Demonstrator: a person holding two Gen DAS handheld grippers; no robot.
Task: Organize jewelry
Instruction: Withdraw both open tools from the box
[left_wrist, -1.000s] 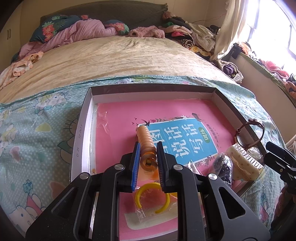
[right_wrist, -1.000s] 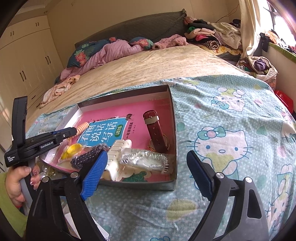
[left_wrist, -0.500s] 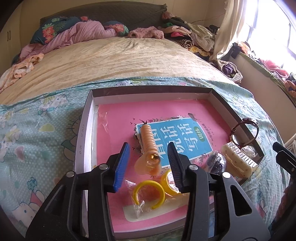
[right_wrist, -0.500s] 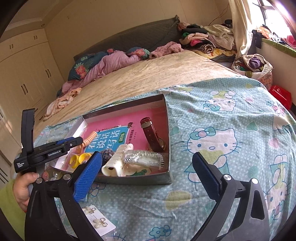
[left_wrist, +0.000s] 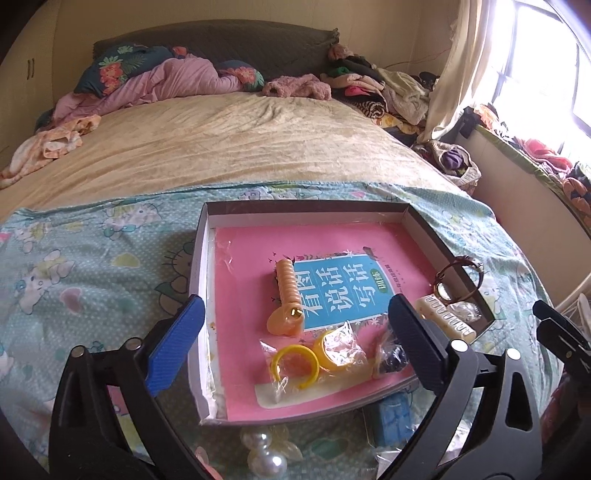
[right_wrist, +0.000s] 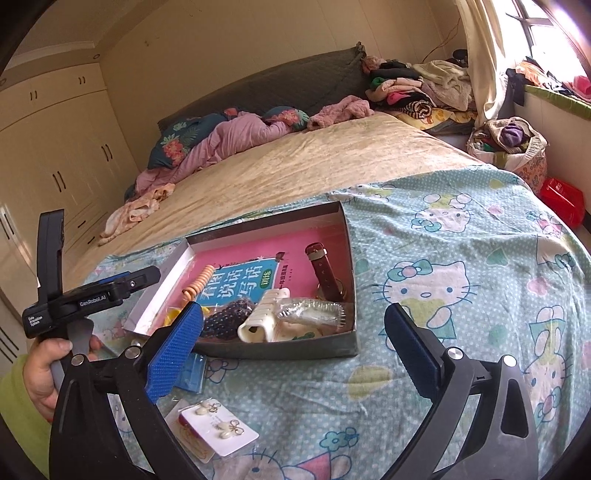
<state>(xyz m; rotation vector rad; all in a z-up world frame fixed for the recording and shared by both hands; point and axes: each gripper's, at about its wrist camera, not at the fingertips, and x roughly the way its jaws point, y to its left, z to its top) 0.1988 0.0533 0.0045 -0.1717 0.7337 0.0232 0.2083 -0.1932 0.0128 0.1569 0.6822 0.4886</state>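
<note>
The left gripper (left_wrist: 295, 336) hangs above the near end of the box with its jaws opening, blue ribbed pads wide apart and pressing on nothing; the orange spiral hair tie (left_wrist: 289, 299) lies free between them on the pink book cover (left_wrist: 255, 266). It is a coiled, glossy cord with a flat rounded end and a small gold clasp. Just nearer lie two yellow plastic rings (left_wrist: 295, 363) in a crinkled clear bag, and beside them a dark beaded piece (left_wrist: 391, 360) in another clear bag

The right gripper (right_wrist: 291, 343) hovers over the bedsheet at the box's near right corner, fingers spread wide and empty. Its black frame carries the same blue textured pads. In that view the left tool's body reads "GenRobot.AI", with a small label "Data Acquisition System"

The shallow grey cardboard box (right_wrist: 349, 258) also holds a cream claw clip (right_wrist: 260, 317), a toothed silver clip (right_wrist: 314, 308) in plastic and a brown strap watch (right_wrist: 325, 269). The book's blue panel bears large white Chinese characters. Outside the box, on the Hello Kitty sheet (right_wrist: 461, 295), lie a card of pearl earrings (right_wrist: 214, 428), a blue packet (right_wrist: 194, 373) and large pearl beads (left_wrist: 262, 450)
</note>
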